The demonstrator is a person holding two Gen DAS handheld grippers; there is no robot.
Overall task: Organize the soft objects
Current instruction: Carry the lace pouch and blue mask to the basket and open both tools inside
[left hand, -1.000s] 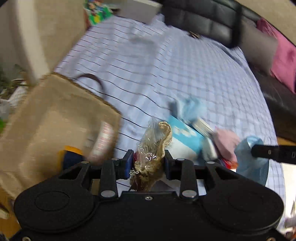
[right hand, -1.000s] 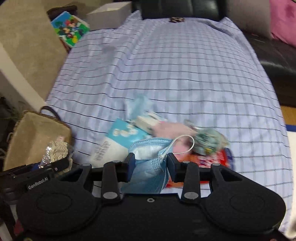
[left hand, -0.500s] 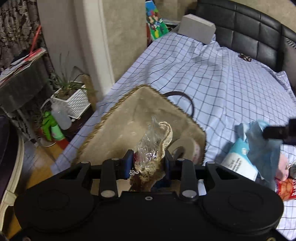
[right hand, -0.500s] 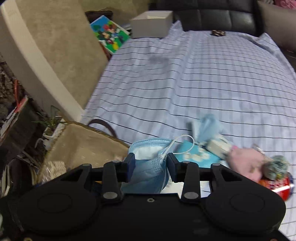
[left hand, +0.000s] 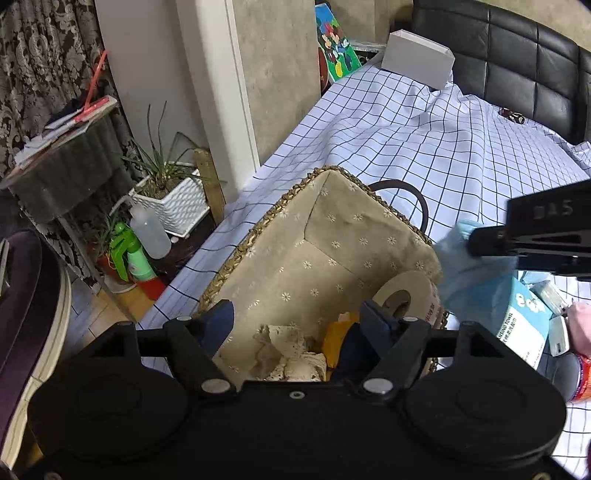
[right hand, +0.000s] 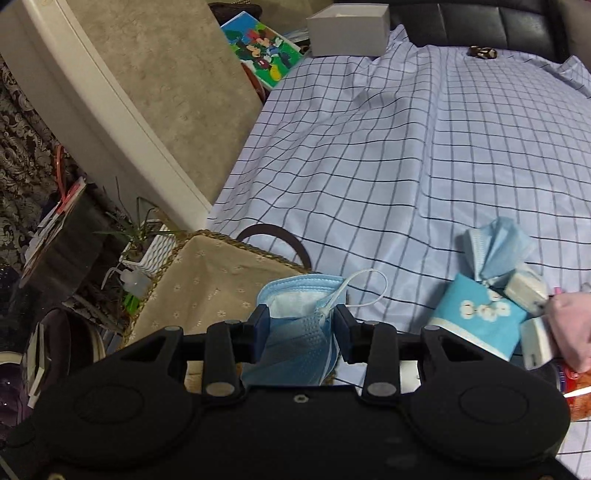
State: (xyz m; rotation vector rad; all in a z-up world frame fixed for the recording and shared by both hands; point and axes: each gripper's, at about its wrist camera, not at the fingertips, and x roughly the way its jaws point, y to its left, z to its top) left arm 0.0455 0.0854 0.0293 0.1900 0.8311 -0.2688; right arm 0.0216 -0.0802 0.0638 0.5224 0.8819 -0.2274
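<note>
left gripper point(left hand: 297, 319) over basket point(left hand: 258, 236), jaws opening, nothing between them; lace bundle point(left hand: 291, 356) lying inside by tape roll point(left hand: 406, 291). right gripper point(right hand: 301, 326) clamped on blue mask point(right hand: 299, 325), at basket's edge. second mask point(right hand: 495, 245) and tissue pack point(right hand: 480, 314) on sheet point(right hand: 406, 147).

A bed point(right hand: 424, 147) covered by a white sheet with dark checks is seen. At its near left edge a lined woven basket point(right hand: 207, 280) is set. A white box point(right hand: 349, 26) is placed at the far end. At the near right, a second blue mask point(right hand: 495, 247), a blue tissue pack point(right hand: 480, 317) and a pink soft item point(right hand: 572, 321) are clustered together.
</note>
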